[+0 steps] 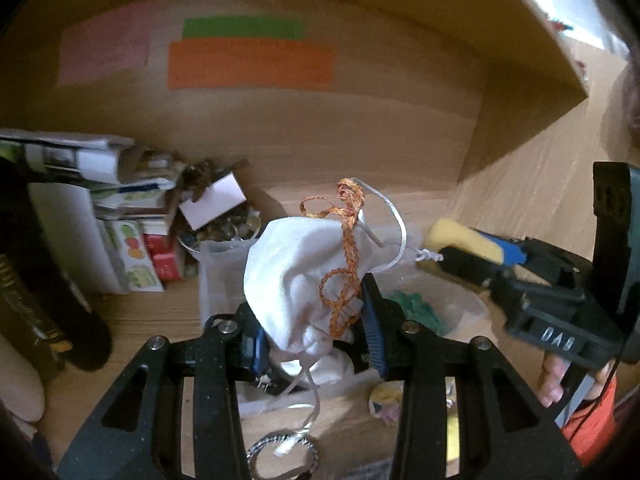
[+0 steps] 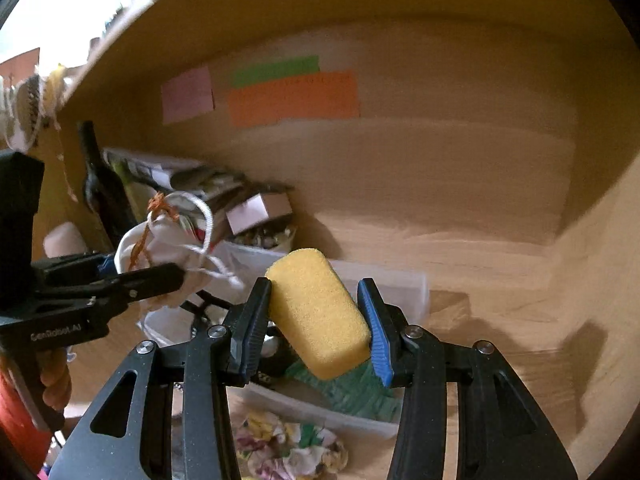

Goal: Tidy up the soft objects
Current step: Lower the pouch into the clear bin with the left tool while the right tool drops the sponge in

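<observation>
My left gripper (image 1: pixel 316 320) is shut on a white cloth pouch (image 1: pixel 292 276) with an orange cord (image 1: pixel 344 264) and white strings, held above a clear plastic bin (image 1: pixel 216 276). My right gripper (image 2: pixel 316 320) is shut on a yellow sponge (image 2: pixel 316 312), held above the same clear bin (image 2: pixel 400 288), which holds a green cloth (image 2: pixel 352 392). The right gripper with the sponge (image 1: pixel 460 240) shows at the right of the left wrist view. The left gripper with the pouch (image 2: pixel 168 248) shows at the left of the right wrist view.
I am inside a wooden shelf with coloured notes (image 1: pixel 248 64) on the back wall. Boxes and papers (image 1: pixel 120 216) and a dish of small items (image 1: pixel 224 228) stand at the left. A floral cloth (image 2: pixel 288 448) and a ring-shaped band (image 1: pixel 284 452) lie in front.
</observation>
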Demonstrator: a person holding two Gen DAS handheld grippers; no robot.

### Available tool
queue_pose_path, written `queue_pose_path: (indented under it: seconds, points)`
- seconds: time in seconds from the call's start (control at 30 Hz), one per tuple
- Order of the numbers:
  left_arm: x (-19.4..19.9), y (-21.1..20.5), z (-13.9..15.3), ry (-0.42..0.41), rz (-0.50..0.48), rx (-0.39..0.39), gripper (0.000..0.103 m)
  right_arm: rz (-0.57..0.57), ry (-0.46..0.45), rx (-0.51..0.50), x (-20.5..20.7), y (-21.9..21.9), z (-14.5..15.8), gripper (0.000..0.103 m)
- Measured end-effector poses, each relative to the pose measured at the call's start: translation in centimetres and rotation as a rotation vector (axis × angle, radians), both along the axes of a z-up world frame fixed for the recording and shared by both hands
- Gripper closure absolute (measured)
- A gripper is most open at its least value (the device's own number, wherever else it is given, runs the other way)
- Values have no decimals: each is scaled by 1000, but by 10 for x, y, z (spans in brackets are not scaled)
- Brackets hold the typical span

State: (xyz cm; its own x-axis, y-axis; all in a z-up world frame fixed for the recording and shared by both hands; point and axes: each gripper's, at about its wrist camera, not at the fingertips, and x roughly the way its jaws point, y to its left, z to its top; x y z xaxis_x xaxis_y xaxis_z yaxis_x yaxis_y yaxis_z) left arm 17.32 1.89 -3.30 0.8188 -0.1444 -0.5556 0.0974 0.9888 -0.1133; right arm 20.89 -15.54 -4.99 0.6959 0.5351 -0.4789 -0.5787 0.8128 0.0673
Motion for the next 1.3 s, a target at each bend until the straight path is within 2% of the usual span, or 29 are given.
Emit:
queue_pose_path:
  seconds: [0.33,0.47,0.7,0.77,0.93,1.07,1.2,1.3]
  points:
    - [47,1,-45,172,-5,12,63,22,126,-92,30,18,-39,62]
    - [52,1,-55,202,-7,13,63,25,150,-115,33,20,-46,62]
    - [45,-4,-49,192,-10,43,59,17,158,-145,34,23,-49,57]
    - [45,-5,-46,182,-8,47,55,16,159,-143,35,23,-47,51]
    - [27,-7,-30,126,4,62,42,-2,118,-127,29,20,-35,45]
    - [10,-8,-15,79,15,75,37,-2,64,-108,16,12,-19,39]
    - [-13,-5,2,18,37,77,24,4,27,-78,0,1,-6,36]
    - [-33,0,12,-25,53,91,12,4,-10,-57,-15,-7,1,28]
